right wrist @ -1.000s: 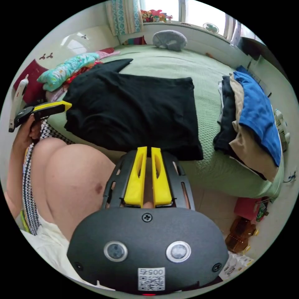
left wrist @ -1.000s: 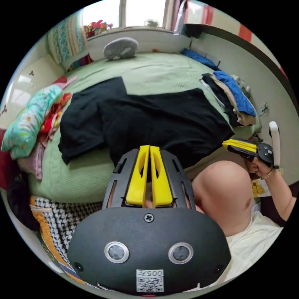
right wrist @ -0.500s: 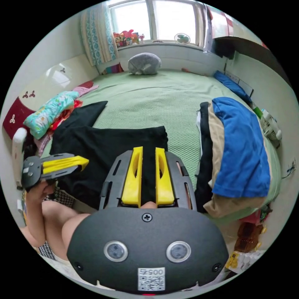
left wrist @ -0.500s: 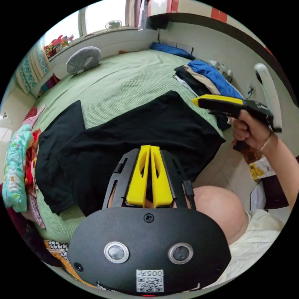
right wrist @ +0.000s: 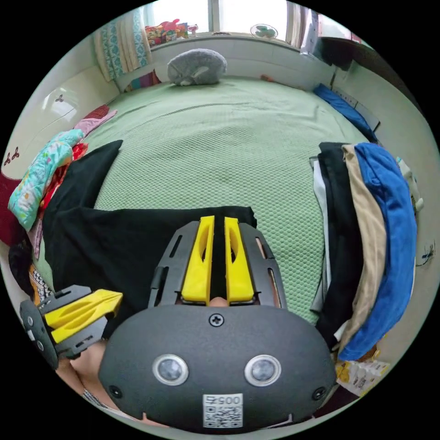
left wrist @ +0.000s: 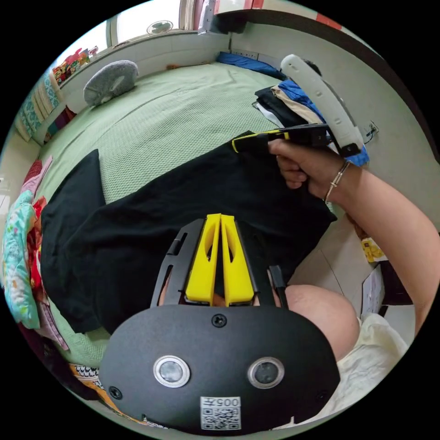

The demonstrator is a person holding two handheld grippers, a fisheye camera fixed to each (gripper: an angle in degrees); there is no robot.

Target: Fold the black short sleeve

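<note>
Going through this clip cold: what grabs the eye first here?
The black short sleeve shirt spread along the near edge of the green bed, with the right gripper reaching over its far corner. Next, the stack of folded clothes topped in blue at the bed's right side.

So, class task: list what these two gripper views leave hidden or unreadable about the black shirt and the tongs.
- Black shirt, near hem: left gripper view, behind the left tongs and their housing.
- Right tongs: left gripper view, tips at the shirt's far corner; whether they pinch cloth is unclear.
- Folded clothes pile: right gripper view, lower layers covered by the blue top one.
</note>
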